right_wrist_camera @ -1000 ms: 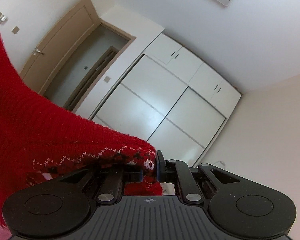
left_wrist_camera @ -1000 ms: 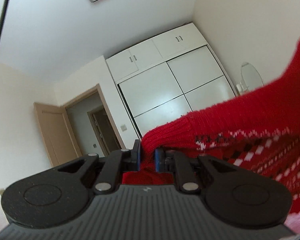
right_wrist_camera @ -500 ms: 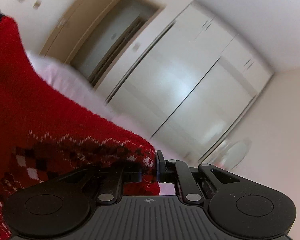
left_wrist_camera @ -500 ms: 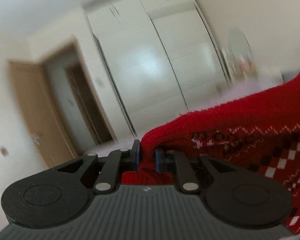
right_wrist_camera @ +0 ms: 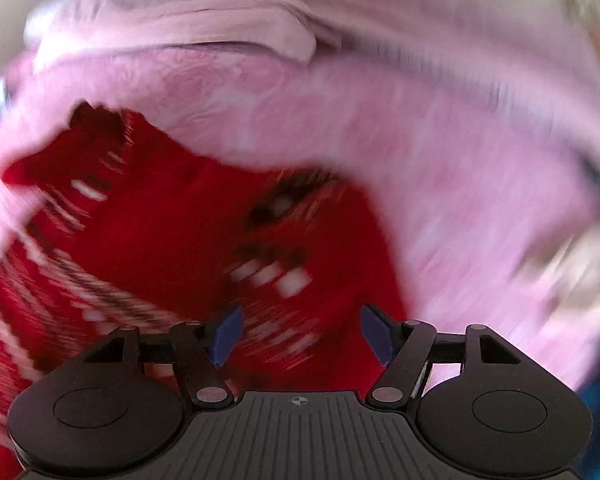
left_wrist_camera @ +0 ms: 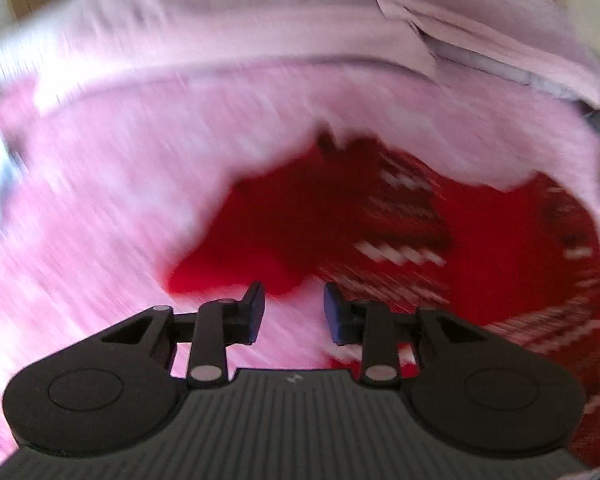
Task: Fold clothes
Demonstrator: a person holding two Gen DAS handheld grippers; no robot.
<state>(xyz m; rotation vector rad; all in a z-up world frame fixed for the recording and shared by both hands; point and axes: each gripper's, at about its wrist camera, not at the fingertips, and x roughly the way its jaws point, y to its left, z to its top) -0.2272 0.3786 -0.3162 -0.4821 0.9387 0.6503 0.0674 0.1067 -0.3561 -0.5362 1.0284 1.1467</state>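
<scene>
On the pink bed [left_wrist_camera: 140, 208] the red sweater [left_wrist_camera: 292, 232] is lying crumpled, just released; both the left gripper [left_wrist_camera: 294, 310] and right gripper [right_wrist_camera: 302, 334] are opening, fingers apart, nothing clamped. Next likely calls for flattening it.

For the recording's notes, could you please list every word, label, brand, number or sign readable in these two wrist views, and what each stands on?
No readable text in either view.
Left gripper: a small pale mark on its ribbed body, too small to read.
Right gripper: a small crosshair sign on its ribbed body, no letters.
Red sweater: white and dark knit pattern only, blurred, no words.
Pink blanket: plain.
</scene>
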